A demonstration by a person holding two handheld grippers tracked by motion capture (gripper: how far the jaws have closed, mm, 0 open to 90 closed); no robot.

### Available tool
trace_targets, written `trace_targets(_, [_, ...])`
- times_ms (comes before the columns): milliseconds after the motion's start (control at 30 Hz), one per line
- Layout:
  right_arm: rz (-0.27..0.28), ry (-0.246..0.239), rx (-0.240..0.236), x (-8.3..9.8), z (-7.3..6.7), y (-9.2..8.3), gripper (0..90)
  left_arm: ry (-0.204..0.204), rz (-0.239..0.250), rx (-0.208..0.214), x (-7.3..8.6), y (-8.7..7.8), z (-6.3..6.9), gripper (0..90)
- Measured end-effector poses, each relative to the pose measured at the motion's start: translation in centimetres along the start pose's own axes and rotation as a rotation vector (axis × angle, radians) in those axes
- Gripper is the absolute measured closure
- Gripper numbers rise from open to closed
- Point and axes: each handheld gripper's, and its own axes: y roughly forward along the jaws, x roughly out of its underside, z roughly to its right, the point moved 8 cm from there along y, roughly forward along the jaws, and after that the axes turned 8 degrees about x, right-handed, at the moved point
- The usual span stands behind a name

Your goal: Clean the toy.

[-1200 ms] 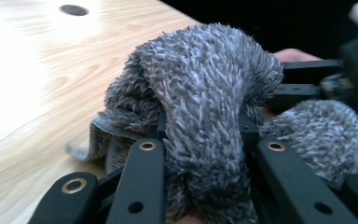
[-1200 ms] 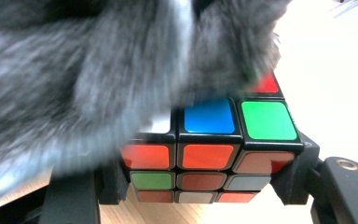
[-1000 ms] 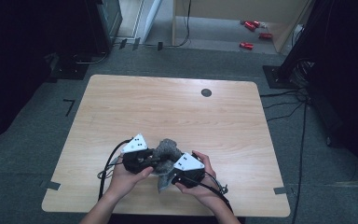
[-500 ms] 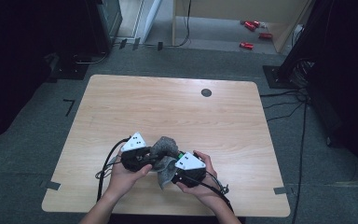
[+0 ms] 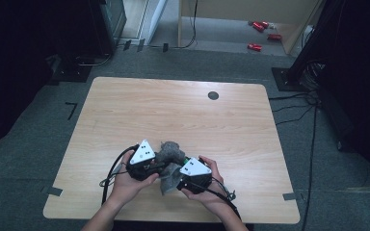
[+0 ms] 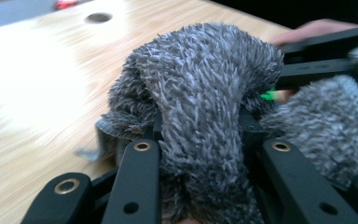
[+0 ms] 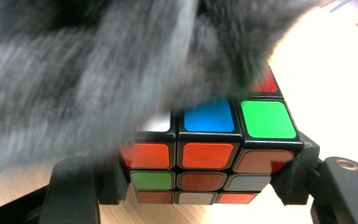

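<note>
A grey fluffy cloth is bunched between my two grippers near the table's front edge. My left gripper is shut on it, and in the left gripper view the cloth bulges up between the black jaws of that gripper. My right gripper is shut on a colour puzzle cube, with its jaws pressed on the cube's two sides. The cloth lies over the cube's top and left, hiding much of it. The right gripper holds the cube just above the wood.
The wooden table has a round dark cable hole near its far edge. Red cans lie on the floor beyond it. Cables run along the floor to the right.
The left gripper and the cloth have shifted slightly against the cube. The right gripper and the cube have kept still.
</note>
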Motion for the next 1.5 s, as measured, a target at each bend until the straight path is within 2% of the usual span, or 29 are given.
trace_targets(33, [0.001, 0.0, -0.003, -0.1, 0.0, 0.0, 34.4, 0.042, -0.009, -0.003, -0.1, 0.3, 0.6, 70.0])
trace_targets(67, [0.001, -0.005, 0.002, -0.1, 0.1, 0.0, 34.4, 0.059, -0.018, -0.017, -0.1, 0.4, 0.7, 69.8])
trace_targets(100, [-0.003, -0.008, 0.006, 0.0, 0.1, 0.0, 34.4, 0.055, -0.027, -0.022, -0.1, 0.6, 0.6, 69.7])
trace_targets(133, [-0.008, -0.006, 0.012, 0.1, 0.2, -0.1, 34.4, 0.036, -0.028, -0.026, -0.1, 0.6, 0.3, 69.7])
trace_targets(200, [-0.014, -0.009, 0.019, 0.2, 0.4, -0.1, 34.4, -0.022, -0.031, -0.073, 0.2, 0.2, -1.1, 70.1])
trace_targets(267, [-0.014, -0.005, 0.021, 0.3, 0.4, -0.2, 34.4, -0.061, -0.026, -0.085, 0.5, -0.4, -2.0, 70.5])
trace_targets(333, [-0.004, -0.004, 0.014, 0.1, 0.4, -0.3, 34.4, -0.063, -0.006, -0.064, 0.3, -0.6, -1.8, 70.8])
trace_targets(367, [0.002, 0.001, 0.007, 0.0, 0.4, -0.3, 34.4, -0.051, 0.012, -0.017, 0.0, -0.6, -1.0, 70.6])
trace_targets(400, [0.011, 0.011, 0.002, -0.2, 0.3, -0.3, 34.4, -0.041, 0.017, 0.012, -0.2, -0.4, -0.4, 70.2])
trace_targets(433, [0.012, 0.016, -0.002, -0.3, 0.3, -0.4, 34.4, -0.016, 0.019, 0.027, -0.3, -0.2, 0.2, 69.2])
trace_targets(467, [0.013, 0.01, 0.001, -0.3, 0.4, -0.4, 34.4, 0.008, 0.009, 0.012, -0.3, 0.1, 0.4, 68.6])
trace_targets(533, [0.002, 0.001, 0.014, -0.2, 0.5, -0.4, 34.4, -0.035, 0.006, 0.02, -0.1, 0.2, -0.2, 69.3])
trace_targets(567, [0.001, 0.001, 0.013, -0.1, 0.5, -0.4, 34.4, -0.064, 0.004, 0.002, 0.1, 0.0, -0.9, 69.9])
trace_targets(633, [-0.005, -0.004, 0.02, 0.1, 0.6, -0.4, 34.4, -0.128, -0.002, -0.002, 0.6, -0.4, -1.9, 72.6])
trace_targets(667, [-0.004, -0.002, 0.02, 0.1, 0.6, -0.4, 34.4, -0.135, -0.023, -0.031, 0.8, -0.5, -2.2, 73.9])
trace_targets(767, [-0.007, -0.002, 0.016, 0.1, 0.5, -0.2, 34.4, -0.12, -0.042, -0.081, 0.7, -0.4, -1.9, 74.7])
trace_targets(800, [-0.008, 0.003, 0.016, 0.1, 0.4, -0.1, 34.4, -0.112, -0.035, -0.067, 0.5, -0.3, -1.4, 74.2])
trace_targets(833, [-0.011, 0.009, 0.015, 0.1, 0.4, -0.1, 34.4, -0.098, -0.024, -0.033, 0.2, -0.1, -0.7, 72.7])
trace_targets(867, [-0.009, 0.015, 0.012, 0.0, 0.4, -0.1, 34.4, -0.081, -0.012, -0.015, -0.1, 0.0, 0.0, 72.7])
trace_targets(933, [-0.001, 0.01, 0.014, -0.1, 0.5, -0.2, 34.4, -0.009, -0.027, -0.049, -0.4, 0.3, 0.8, 71.7])
trace_targets(967, [-0.003, 0.012, 0.019, -0.2, 0.6, -0.4, 34.4, 0.011, -0.037, -0.065, -0.4, 0.4, 0.8, 71.8])
trace_targets(1000, [-0.005, 0.005, 0.024, -0.2, 0.7, -0.4, 34.4, 0.013, -0.045, -0.077, -0.3, 0.4, 0.6, 72.0])
trace_targets(1067, [-0.015, -0.001, 0.034, 0.1, 0.7, -0.4, 34.4, 0.002, -0.076, -0.134, 0.1, 0.3, -0.4, 72.6])
trace_targets(1100, [-0.017, -0.003, 0.03, 0.2, 0.7, -0.3, 34.4, -0.006, -0.079, -0.149, 0.3, 0.2, -0.8, 72.7])
trace_targets(1167, [-0.021, 0.002, 0.031, 0.2, 0.6, -0.3, 34.4, -0.028, -0.083, -0.168, 0.5, -0.1, -1.4, 73.0])
trace_targets(1233, [-0.007, -0.004, 0.023, 0.1, 0.6, -0.3, 34.4, -0.027, -0.082, -0.177, 0.5, -0.4, -1.6, 73.0])
trace_targets(1367, [0.013, 0.022, 0.016, -0.2, 0.9, -0.6, 34.4, -0.044, -0.105, -0.213, 0.9, -0.8, -2.8, 73.1])
trace_targets(1433, [0.022, 0.038, 0.007, -0.3, 1.1, -0.8, 34.4, -0.063, -0.103, -0.217, 1.2, -1.1, -3.4, 73.1])
trace_targets(1500, [0.049, 0.048, 0.0, -0.5, 1.3, -1.0, 34.4, -0.124, -0.066, -0.168, 1.4, -1.5, -4.1, 73.3])
